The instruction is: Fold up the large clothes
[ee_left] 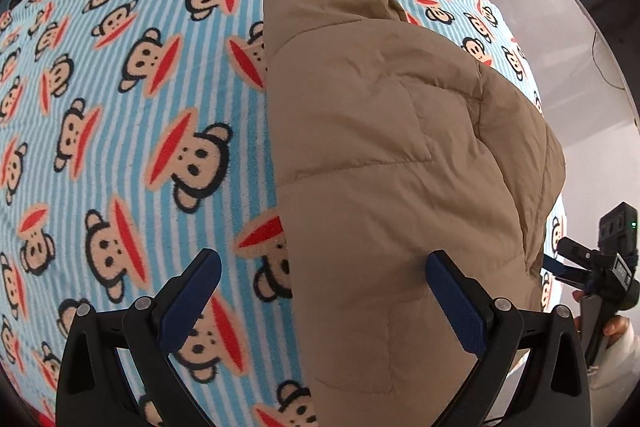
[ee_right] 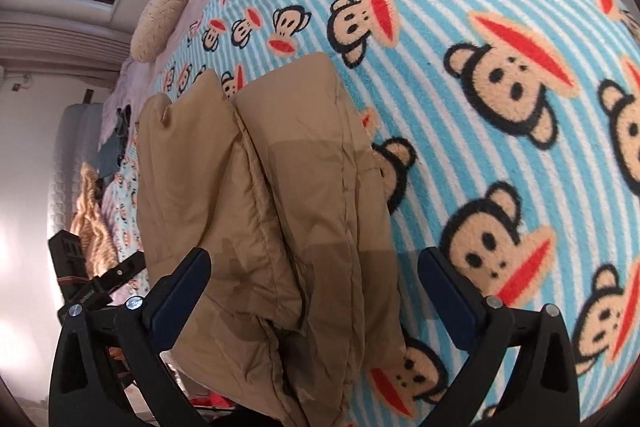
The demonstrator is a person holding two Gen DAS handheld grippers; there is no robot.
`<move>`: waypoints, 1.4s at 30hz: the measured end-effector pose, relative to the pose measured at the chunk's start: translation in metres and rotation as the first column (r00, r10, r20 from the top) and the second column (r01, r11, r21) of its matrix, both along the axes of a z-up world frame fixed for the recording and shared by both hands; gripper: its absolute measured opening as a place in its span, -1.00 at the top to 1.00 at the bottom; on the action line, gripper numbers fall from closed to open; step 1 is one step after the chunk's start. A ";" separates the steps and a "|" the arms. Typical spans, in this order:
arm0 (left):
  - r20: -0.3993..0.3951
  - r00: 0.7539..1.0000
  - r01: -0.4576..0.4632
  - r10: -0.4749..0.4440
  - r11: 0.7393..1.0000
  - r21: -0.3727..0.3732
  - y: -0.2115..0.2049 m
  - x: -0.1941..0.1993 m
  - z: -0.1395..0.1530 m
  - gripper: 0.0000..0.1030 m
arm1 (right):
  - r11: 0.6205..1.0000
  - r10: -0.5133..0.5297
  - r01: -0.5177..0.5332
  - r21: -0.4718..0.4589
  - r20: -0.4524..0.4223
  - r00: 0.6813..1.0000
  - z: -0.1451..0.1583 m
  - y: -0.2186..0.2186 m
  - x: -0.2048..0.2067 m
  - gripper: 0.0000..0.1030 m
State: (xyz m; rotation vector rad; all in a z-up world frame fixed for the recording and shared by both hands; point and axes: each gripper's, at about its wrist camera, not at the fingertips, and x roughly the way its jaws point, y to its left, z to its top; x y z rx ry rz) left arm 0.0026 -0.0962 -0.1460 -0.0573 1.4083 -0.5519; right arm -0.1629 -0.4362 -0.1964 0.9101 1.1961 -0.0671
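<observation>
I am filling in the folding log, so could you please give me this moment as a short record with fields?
garment: tan padded jacket, lying folded lengthwise
surface: striped blue monkey-print blanket on a bed
left gripper: open, fingers above the jacket's near edge and the blanket, nothing held
right gripper: open wide, fingers either side of the jacket's near end, not pressing it
other items: round cream cushion at the far end of the bed
</observation>
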 end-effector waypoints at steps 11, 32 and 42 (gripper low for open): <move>-0.165 0.985 0.007 -0.055 0.961 -0.276 0.002 0.013 -0.017 -0.99 | 0.995 0.073 -0.067 0.073 -0.079 0.994 -0.029 -0.008 0.025 -0.99; -0.330 0.944 -0.115 -0.016 0.920 -0.374 -0.037 0.022 -0.080 -0.78 | 0.924 0.037 -0.029 0.382 -0.015 0.999 -0.078 0.002 0.063 -0.39; -0.225 0.974 -0.083 -0.018 0.898 -0.431 -0.022 0.030 -0.025 -0.55 | 0.914 0.028 -0.071 0.398 0.111 0.993 -0.029 0.027 0.067 0.12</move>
